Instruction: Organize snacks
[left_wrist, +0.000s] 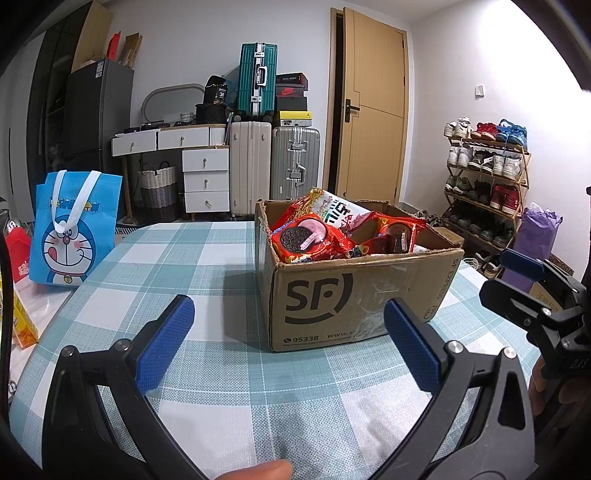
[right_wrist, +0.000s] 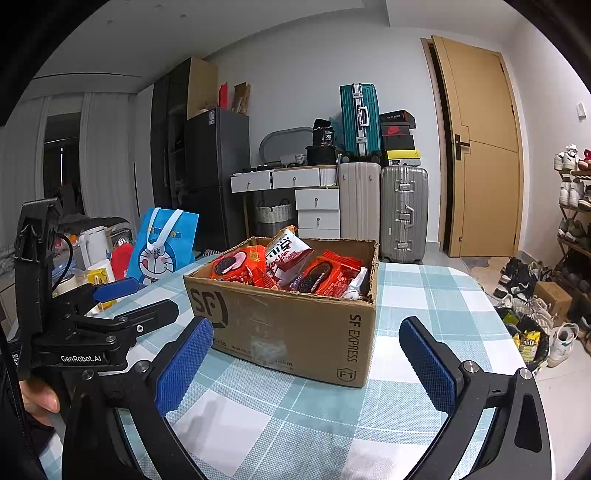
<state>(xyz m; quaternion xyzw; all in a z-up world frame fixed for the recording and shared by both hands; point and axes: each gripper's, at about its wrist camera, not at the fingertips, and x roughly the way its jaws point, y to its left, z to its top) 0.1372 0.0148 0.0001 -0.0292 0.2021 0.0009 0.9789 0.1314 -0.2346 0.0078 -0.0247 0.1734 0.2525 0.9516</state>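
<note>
An open cardboard SF box (left_wrist: 354, 295) stands on the checked table (left_wrist: 207, 251); it also shows in the right wrist view (right_wrist: 295, 325). It holds several snack packs: red Oreo packs (left_wrist: 306, 240) (right_wrist: 325, 278) and a red-and-white bag (left_wrist: 340, 212) (right_wrist: 286, 251). My left gripper (left_wrist: 288, 328) is open and empty, in front of the box's front left. My right gripper (right_wrist: 306, 347) is open and empty, in front of the box's near corner. Each gripper shows in the other's view: the right one (left_wrist: 532, 280) and the left one (right_wrist: 125, 299).
A blue Doraemon tote bag (left_wrist: 74, 229) (right_wrist: 166, 251) stands at the table's left edge. Yellow packs (left_wrist: 22, 325) and cups (right_wrist: 99, 271) lie left of it. Suitcases (left_wrist: 273, 166), drawers, a shoe rack (left_wrist: 484, 177) and a door stand behind.
</note>
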